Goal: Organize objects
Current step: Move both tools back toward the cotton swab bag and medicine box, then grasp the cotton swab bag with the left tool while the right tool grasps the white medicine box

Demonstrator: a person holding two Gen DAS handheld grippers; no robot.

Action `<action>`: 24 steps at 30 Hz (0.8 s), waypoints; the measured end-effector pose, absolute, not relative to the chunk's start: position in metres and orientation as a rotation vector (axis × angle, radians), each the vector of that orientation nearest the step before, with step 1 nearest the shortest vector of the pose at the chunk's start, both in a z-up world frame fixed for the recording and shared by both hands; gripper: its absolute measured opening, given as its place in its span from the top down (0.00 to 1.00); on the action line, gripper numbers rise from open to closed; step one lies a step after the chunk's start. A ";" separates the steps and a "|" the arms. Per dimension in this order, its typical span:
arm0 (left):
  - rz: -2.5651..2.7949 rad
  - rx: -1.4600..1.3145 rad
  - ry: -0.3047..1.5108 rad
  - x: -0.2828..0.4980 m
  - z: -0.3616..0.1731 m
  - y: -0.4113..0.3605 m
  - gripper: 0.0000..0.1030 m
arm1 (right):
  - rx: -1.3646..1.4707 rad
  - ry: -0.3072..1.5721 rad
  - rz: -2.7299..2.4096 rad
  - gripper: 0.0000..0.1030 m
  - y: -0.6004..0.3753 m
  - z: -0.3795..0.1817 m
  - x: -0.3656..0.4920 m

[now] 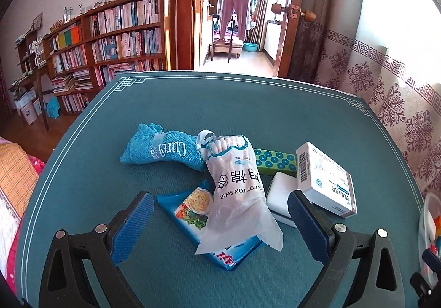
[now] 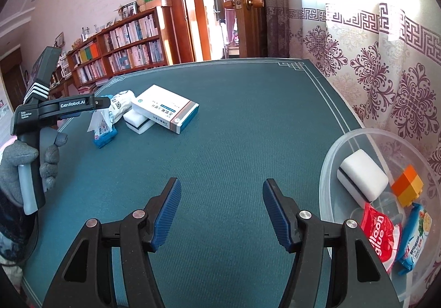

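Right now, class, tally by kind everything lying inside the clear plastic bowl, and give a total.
White sponge blocks: 1
Orange toy bricks: 1
Red balloon glue packets: 1
Blue cracker packets: 1
Total in the bowl: 4

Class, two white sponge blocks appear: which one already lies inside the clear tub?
The white sponge beside the orange block; the other lies under the medicine box.

Swab bag [image 1: 237, 186] atop cracker packet [image 1: 193, 214]

Bright daylight pours through the curtains [image 2: 386, 65], blown out white at top right. Both fisheye views stay sharp, edges bent and vignetted black.
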State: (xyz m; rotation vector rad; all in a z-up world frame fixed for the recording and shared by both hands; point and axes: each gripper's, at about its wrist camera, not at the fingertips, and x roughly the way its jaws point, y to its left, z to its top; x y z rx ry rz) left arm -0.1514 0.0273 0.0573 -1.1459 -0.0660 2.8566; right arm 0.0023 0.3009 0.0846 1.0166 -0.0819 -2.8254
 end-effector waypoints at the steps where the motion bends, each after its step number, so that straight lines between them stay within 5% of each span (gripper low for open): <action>1: 2.856 -1.153 -0.065 -0.155 0.056 0.027 0.03 | 1.017 -0.083 -2.822 0.39 0.300 0.085 0.001; 9: 2.853 -1.221 -0.093 -0.183 0.049 0.032 0.04 | 1.032 -0.062 -2.796 0.39 0.289 0.083 -0.014; 18: 2.794 -1.286 -0.143 -0.198 0.036 0.030 0.20 | 1.080 -0.077 -2.752 0.39 0.279 0.076 -0.041; 24: 2.732 -1.268 -0.171 -0.200 0.032 0.026 0.40 | 1.078 -0.056 -2.730 0.39 0.263 0.077 -0.065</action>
